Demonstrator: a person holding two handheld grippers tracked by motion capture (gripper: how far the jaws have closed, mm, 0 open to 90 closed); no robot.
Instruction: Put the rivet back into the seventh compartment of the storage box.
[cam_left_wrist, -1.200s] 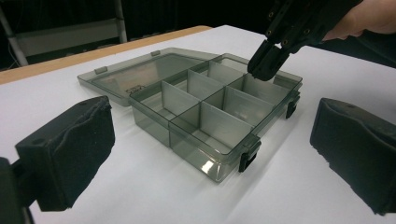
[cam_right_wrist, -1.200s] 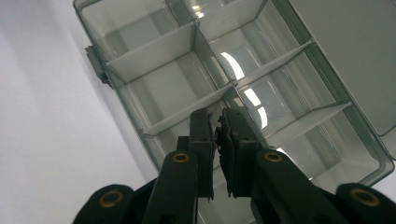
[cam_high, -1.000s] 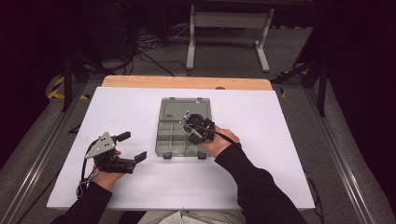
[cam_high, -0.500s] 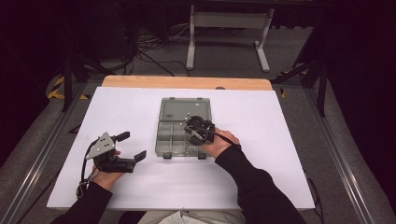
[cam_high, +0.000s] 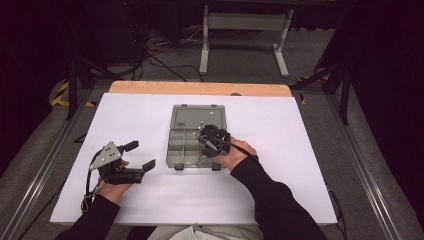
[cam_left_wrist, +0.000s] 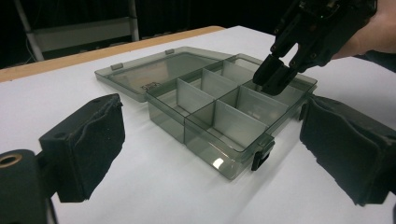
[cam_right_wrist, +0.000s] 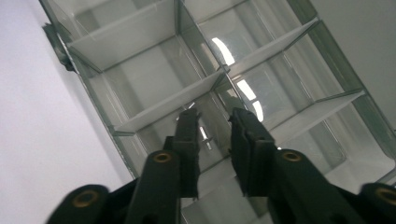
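- Fingers (cam_right_wrist: 187, 140) of the right gripper (cam_right_wrist: 212, 116) stand a little apart, tips down inside a compartment of the organiser box (cam_high: 186, 150); its jaws have just been opening.
- Between those tips, in the right gripper view, sits a small screw-like metal piece (cam_right_wrist: 205, 136), lying on the compartment floor; the pads do not press on it.
- Right gripper (cam_high: 212, 140) in the high view hangs over the right side of the box's tray, at a near-right compartment; the right hand (cam_high: 239, 156) rests at the box's near right corner.
- Left gripper (cam_high: 135, 156) has its fingers (cam_left_wrist: 88, 140) spread wide with nothing between them; it lies on the white table sheet (cam_high: 280, 190), left of the box and apart from it, aimed toward it.
- Box is grey, see-through, divided by partitions, lid (cam_high: 195, 116) folded open flat on the far side; it sits mid-table.
- Black latches (cam_left_wrist: 262, 153) show on the box's near edge.
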